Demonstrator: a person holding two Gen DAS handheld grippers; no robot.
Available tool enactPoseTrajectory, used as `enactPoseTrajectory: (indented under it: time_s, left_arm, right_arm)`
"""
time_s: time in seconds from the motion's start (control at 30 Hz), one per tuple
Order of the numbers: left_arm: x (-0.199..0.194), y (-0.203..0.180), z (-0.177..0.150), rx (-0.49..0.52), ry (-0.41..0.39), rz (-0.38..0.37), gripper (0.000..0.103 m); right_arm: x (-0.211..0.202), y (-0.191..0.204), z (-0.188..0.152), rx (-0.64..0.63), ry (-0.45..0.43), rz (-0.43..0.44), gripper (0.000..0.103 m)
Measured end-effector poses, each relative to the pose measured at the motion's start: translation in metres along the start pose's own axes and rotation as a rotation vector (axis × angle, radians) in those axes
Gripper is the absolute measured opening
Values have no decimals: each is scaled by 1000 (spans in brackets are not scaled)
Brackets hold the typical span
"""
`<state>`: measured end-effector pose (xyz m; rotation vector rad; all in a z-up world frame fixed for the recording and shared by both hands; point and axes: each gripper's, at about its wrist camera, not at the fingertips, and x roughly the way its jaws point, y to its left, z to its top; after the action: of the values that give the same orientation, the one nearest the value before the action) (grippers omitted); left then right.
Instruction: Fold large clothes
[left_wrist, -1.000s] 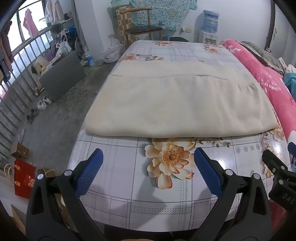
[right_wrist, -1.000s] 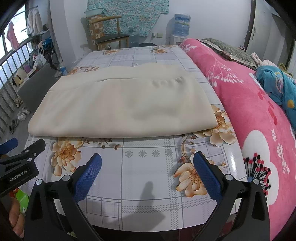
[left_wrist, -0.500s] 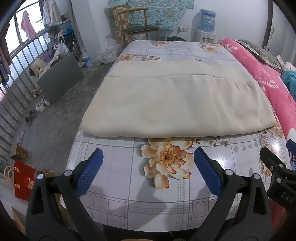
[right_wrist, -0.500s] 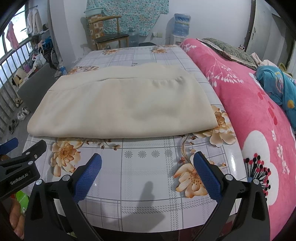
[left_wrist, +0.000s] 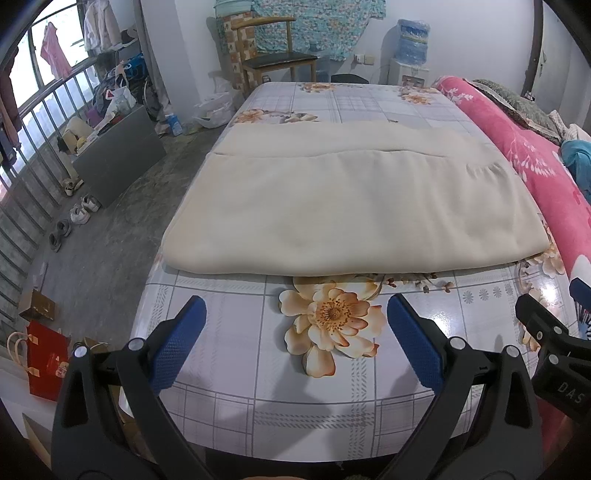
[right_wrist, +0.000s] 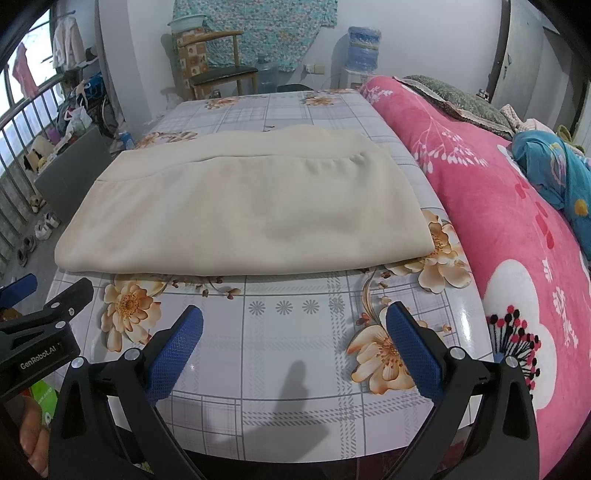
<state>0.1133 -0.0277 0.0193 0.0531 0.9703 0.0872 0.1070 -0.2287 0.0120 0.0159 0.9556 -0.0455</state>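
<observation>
You are holding the left gripper (left_wrist: 295, 332) and right gripper (right_wrist: 293, 341) spread wide and empty above the near end of the floral tablecloth (left_wrist: 332, 398). The cream garment (left_wrist: 354, 206) is lying flat mid-table, already doubled over once; further folds are probably waiting. No containers are showing on the table.

Floral checked table (left_wrist: 229, 398), folded cream garment (left_wrist: 354, 206) lying flat on it
</observation>
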Motion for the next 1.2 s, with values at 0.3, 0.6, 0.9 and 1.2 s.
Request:
enactPoseTrajectory:
  time_s: [0.3,0.6,0.9,1.2]
  left_arm:
    - [-2,-1,2,0,-2,-1,95]
    - [-4,-2,4,-1,-6,-2,95]
    - [-4,-1,4,-2,-8,-4,95]
    - [-4,-2,4,-4,-10,-5,95]
  right_arm:
    - [0,0,0,-1,-1,1,97]
    - [0,-1,-1,0,2,1,97]
    - [0,0,0,-2,3,1,97]
    - [-1,0,1,-3,1,0,97]
